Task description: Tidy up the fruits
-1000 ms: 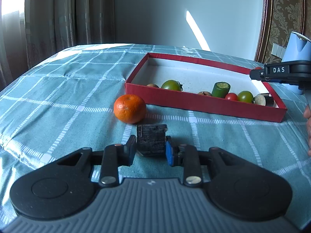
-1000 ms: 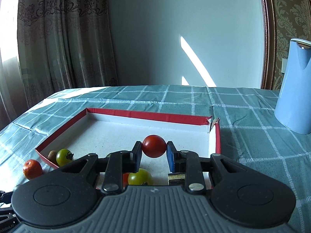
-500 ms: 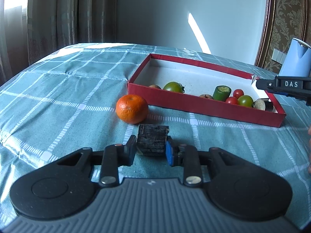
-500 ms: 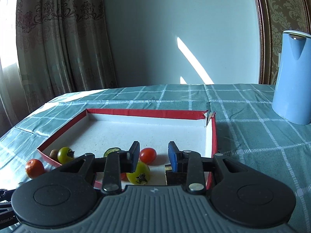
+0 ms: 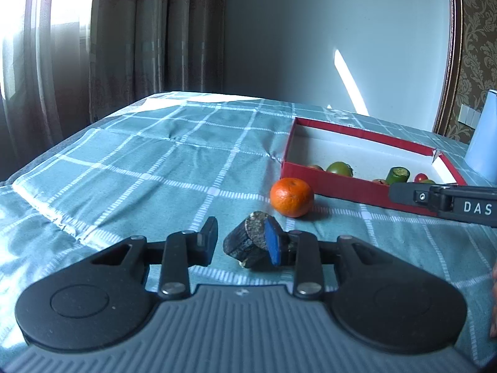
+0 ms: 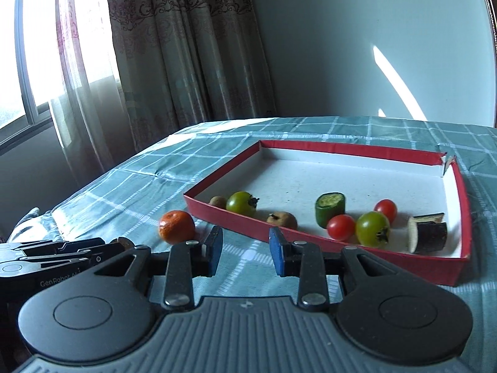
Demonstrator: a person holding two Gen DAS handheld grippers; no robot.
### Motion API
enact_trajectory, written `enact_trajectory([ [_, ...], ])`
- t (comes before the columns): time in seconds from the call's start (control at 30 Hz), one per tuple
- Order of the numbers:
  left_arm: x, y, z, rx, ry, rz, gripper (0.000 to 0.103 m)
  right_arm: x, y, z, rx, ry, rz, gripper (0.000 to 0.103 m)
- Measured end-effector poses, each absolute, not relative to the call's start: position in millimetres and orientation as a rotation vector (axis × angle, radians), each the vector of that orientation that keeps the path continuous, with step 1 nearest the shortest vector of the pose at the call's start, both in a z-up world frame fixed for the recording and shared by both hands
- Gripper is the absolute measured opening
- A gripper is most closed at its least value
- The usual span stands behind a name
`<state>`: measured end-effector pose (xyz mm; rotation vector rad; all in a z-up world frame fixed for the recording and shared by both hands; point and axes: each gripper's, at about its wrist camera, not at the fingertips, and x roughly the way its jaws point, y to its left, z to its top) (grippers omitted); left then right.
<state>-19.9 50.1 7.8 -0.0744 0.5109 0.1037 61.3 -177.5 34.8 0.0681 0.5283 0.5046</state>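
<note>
My left gripper [image 5: 240,242] is open on the tablecloth. A dark eggplant chunk [image 5: 247,244] lies tilted between its fingers, against the right blue pad [image 5: 273,245] and apart from the left finger. An orange mandarin [image 5: 291,197] sits just beyond it, in front of the red box [image 5: 341,183]. My right gripper [image 6: 245,248] is open and empty, in front of the red box [image 6: 310,242]. The box holds two red tomatoes [image 6: 340,227], two green tomatoes [image 6: 372,228], a cucumber piece [image 6: 330,208], an eggplant piece [image 6: 428,233] and two small brown fruits [image 6: 282,219]. The mandarin [image 6: 176,227] also shows in the right wrist view.
A blue kettle [image 5: 484,143] stands at the right behind the box. The checked teal tablecloth [image 5: 155,168] covers the table. Curtains and a window are at the left. The left gripper's body [image 6: 56,255] shows at the right view's lower left; the right gripper's side [image 5: 450,205] crosses the left view.
My left gripper opened and swung left; the eggplant chunk tipped over against the right pad. My right gripper, which let go of the red tomato in the box, drew back out to the left.
</note>
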Motion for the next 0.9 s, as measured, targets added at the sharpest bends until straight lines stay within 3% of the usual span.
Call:
enact_trajectory([
  [0.07,-24,60,10,-0.093,0.499,0.103,0.029,62,-158,34,0.046,0.52,0.527,0.059],
  [0.13,-27,68,13,-0.111,0.494,0.1,0.029,64,-141,34,0.018,0.515,0.547,0.069],
  [0.27,-31,77,16,-0.12,0.477,0.085,0.028,69,-115,30,-0.044,0.519,0.553,0.07],
  [0.43,-33,85,13,-0.13,0.484,0.066,0.018,79,-98,22,-0.083,0.552,0.552,0.07],
  [0.6,-37,90,8,-0.132,0.484,0.052,0.018,89,-88,18,-0.088,0.58,0.546,0.07],
  [0.7,-39,92,7,-0.137,0.483,0.052,0.018,98,-79,12,-0.097,0.626,0.542,0.06],
  [0.77,-40,93,7,-0.13,0.482,0.049,0.018,101,-77,9,-0.088,0.637,0.553,0.042],
  [0.9,-42,89,4,-0.093,0.48,0.031,0.018,92,-78,12,-0.101,0.61,0.544,0.041],
])
